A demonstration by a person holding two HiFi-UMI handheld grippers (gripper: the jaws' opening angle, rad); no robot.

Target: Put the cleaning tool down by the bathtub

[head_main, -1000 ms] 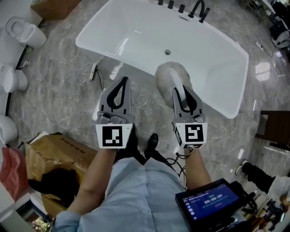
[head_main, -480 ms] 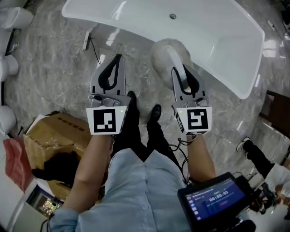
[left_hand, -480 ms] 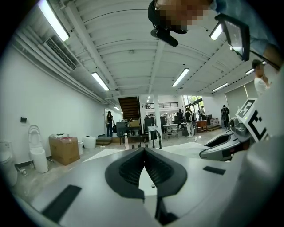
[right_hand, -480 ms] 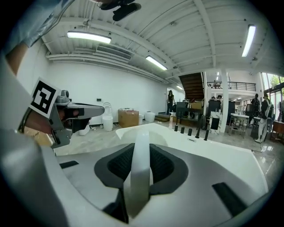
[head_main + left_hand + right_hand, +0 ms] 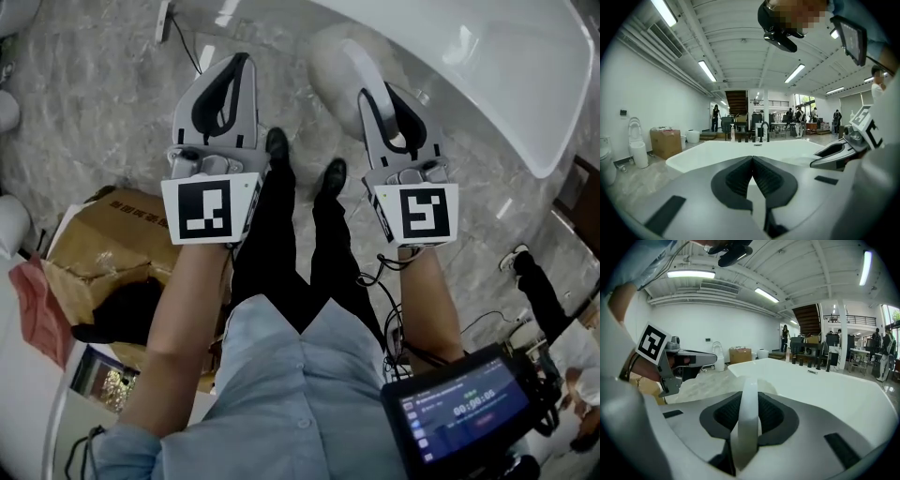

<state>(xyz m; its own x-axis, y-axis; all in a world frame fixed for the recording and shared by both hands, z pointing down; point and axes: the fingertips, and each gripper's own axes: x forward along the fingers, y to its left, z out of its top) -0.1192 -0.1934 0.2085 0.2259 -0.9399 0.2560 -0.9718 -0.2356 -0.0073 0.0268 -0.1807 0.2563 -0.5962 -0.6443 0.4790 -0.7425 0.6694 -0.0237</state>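
Note:
The cleaning tool (image 5: 330, 64) is a pale round pad with a white arched handle (image 5: 746, 420). My right gripper (image 5: 373, 89) is shut on that handle and holds the pad over the marble floor, just short of the rim of the white bathtub (image 5: 487, 66). In the right gripper view the handle stands upright between the pads, with the bathtub (image 5: 825, 385) ahead. My left gripper (image 5: 239, 64) is shut with nothing in it and hovers beside the tool, to its left. In the left gripper view the bathtub (image 5: 740, 151) lies ahead and the right gripper (image 5: 834, 153) shows at the right.
A torn cardboard box (image 5: 103, 244) sits at the left by the person's leg. The person's black shoes (image 5: 275, 145) stand between the grippers. A tablet (image 5: 469, 403) hangs at the lower right. A cable (image 5: 183, 42) runs over the floor by the tub.
The head view has swung down toward the person's body, so the bathtub has slid to the top edge. The tool's pad has come off the tub's rim to above the floor. Both grippers' jaws are unchanged.

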